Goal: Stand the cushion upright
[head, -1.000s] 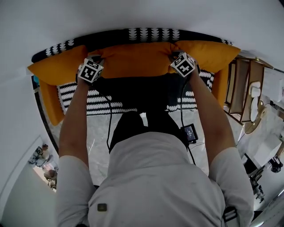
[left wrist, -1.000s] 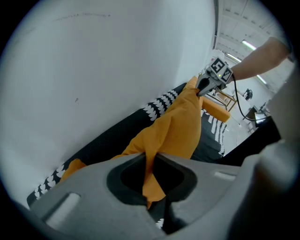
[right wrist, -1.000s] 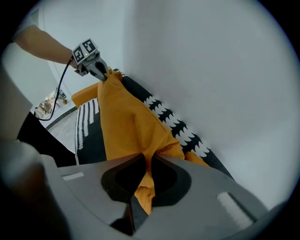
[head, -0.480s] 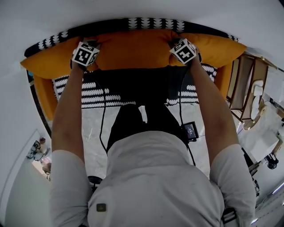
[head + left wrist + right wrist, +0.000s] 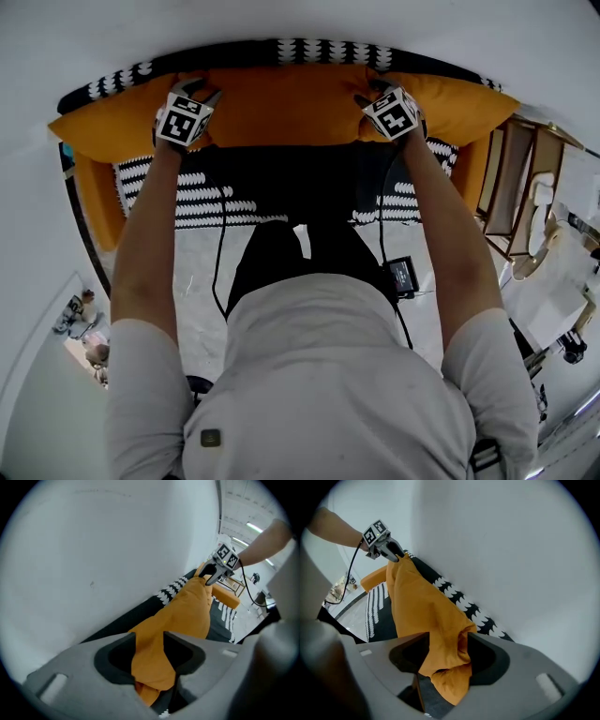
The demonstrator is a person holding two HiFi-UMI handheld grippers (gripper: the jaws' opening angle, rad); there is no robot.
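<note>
A long orange cushion (image 5: 281, 103) stands on its edge against the sofa back, under the white wall. My left gripper (image 5: 200, 91) is at the left part of its top edge and my right gripper (image 5: 371, 95) at the right part. Both sets of jaws have just been opening. In the left gripper view the left gripper (image 5: 149, 660) has a fold of the cushion (image 5: 187, 611) hanging loosely between its jaws. In the right gripper view the right gripper (image 5: 445, 663) likewise has the cushion fabric (image 5: 422, 606) between wide jaws, with a dark gap beside it.
The sofa has a black-and-white patterned cover (image 5: 187, 202) and orange side bolsters (image 5: 94, 202) (image 5: 466, 178). A wooden shelf unit (image 5: 516, 187) stands to the right. Cables and a small device (image 5: 401, 278) hang by the person's legs.
The cushion's top edge has gone back toward the wall with both grippers. Their jaws, shut on the fabric before, now stand apart.
</note>
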